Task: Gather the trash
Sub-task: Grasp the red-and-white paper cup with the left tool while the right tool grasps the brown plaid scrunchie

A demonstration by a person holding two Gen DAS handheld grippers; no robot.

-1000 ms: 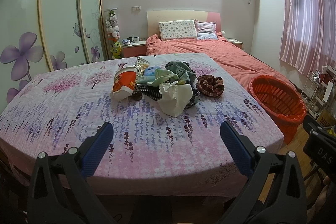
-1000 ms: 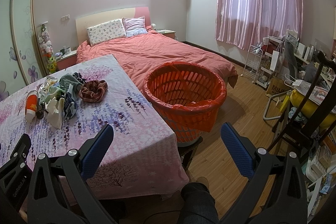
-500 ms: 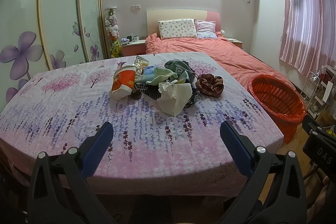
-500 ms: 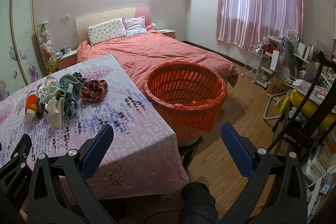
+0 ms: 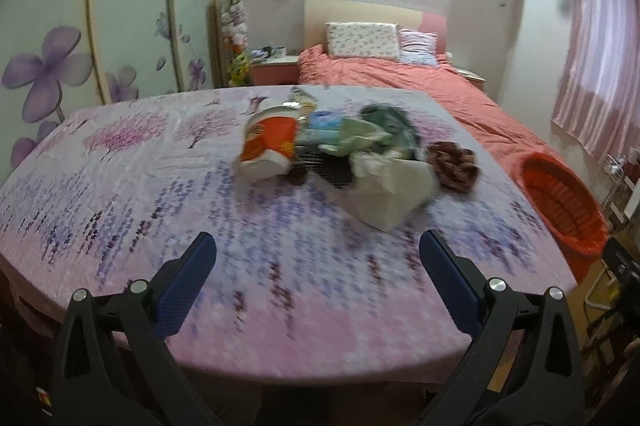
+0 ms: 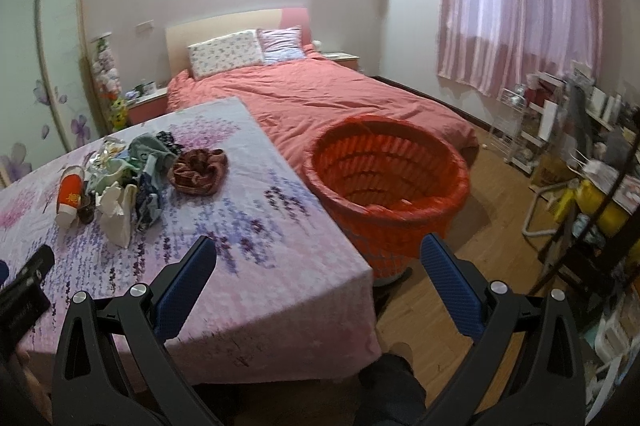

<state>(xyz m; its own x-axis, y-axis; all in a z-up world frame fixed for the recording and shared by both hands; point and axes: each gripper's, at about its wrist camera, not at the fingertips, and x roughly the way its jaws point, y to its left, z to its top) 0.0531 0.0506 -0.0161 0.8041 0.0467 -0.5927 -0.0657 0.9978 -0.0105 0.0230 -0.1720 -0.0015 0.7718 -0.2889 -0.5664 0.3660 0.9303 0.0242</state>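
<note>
A heap of trash lies mid-table on the floral cloth: a red and white paper cup point(image 5: 269, 143) on its side, a white paper bag point(image 5: 390, 192), green and blue wrappers point(image 5: 340, 132) and a brown crumpled piece point(image 5: 452, 166). My left gripper point(image 5: 314, 258) hovers open over the table's near part, well short of the heap, nothing between its fingers. My right gripper point(image 6: 316, 258) is open above the table's right corner; the heap point(image 6: 120, 182) lies far to its left. An orange basket point(image 6: 386, 182) lined with a red bag stands on the floor right of the table.
The table point(image 5: 120, 186) wears a pink and purple flower cloth. Behind it stands a bed point(image 6: 320, 98) with a salmon cover. Wardrobe doors point(image 5: 80, 26) line the left wall. Cluttered racks and a chair point(image 6: 580, 154) crowd the right side. A dark trouser leg point(image 6: 394, 390) shows below.
The left gripper has moved forward and nearer to the heap, and its view is blurred by motion. The right gripper has shifted slightly closer to the table corner. Both stay open.
</note>
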